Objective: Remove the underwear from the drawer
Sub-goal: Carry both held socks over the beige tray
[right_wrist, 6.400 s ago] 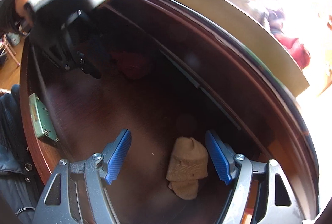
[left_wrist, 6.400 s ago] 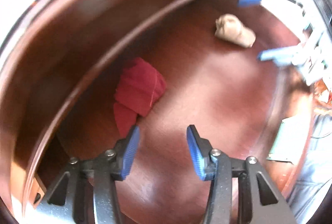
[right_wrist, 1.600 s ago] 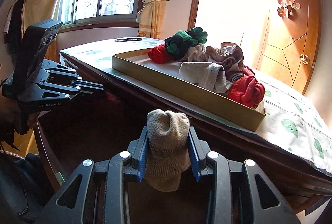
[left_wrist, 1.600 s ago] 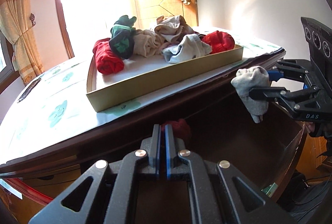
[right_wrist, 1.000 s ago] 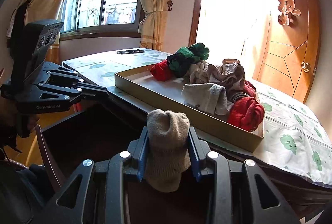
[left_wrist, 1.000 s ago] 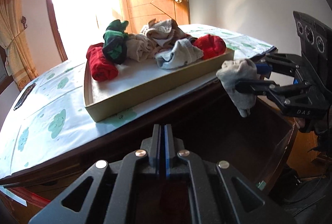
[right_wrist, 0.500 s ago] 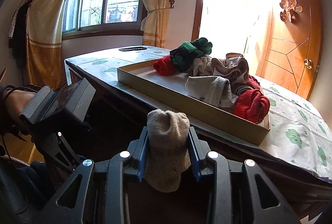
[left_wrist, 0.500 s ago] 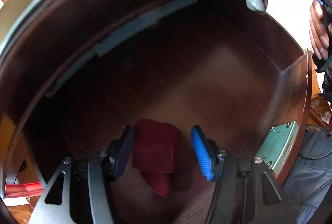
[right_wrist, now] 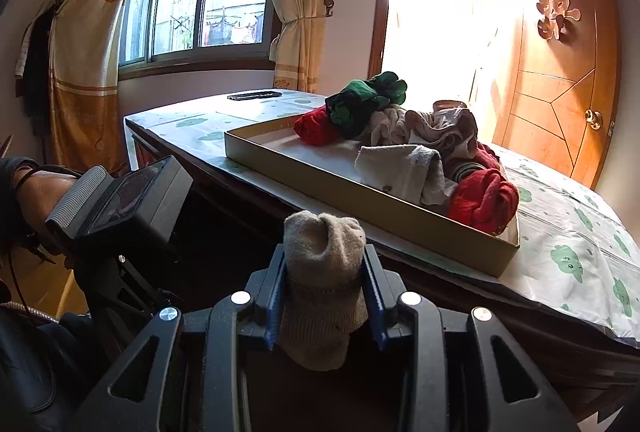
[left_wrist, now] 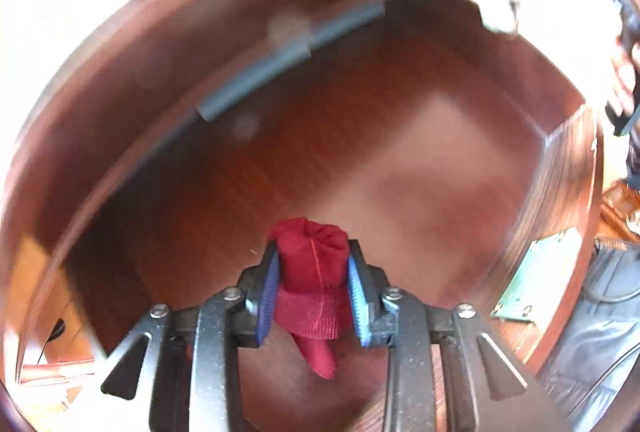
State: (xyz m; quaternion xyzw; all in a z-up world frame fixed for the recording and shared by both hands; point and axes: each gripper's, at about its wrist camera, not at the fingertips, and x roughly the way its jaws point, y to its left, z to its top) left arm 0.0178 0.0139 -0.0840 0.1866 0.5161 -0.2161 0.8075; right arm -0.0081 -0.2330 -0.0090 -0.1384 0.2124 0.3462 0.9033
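In the left wrist view my left gripper (left_wrist: 313,248) points down into the open wooden drawer (left_wrist: 400,159). Its jaws are closing, and the blue pads press both sides of a rolled red underwear (left_wrist: 310,308) that bunches up between them. In the right wrist view my right gripper (right_wrist: 324,252) is shut on a rolled beige underwear (right_wrist: 320,304), held above the drawer in front of the table edge. The left gripper's body (right_wrist: 120,203) shows there at the left, dipped into the dark drawer. A cardboard tray (right_wrist: 360,191) on the table holds a pile of underwear (right_wrist: 420,143).
A green lock plate (left_wrist: 536,272) sits on the drawer's front wall at the right. The table carries a white cloth with green prints (right_wrist: 580,232) and a dark flat object (right_wrist: 254,95) at its far end. A wooden door (right_wrist: 560,103) stands behind the table.
The left gripper dropped from above the table into the drawer, opened around the red underwear, and its pads have now closed onto it. The right gripper kept still with the beige piece.
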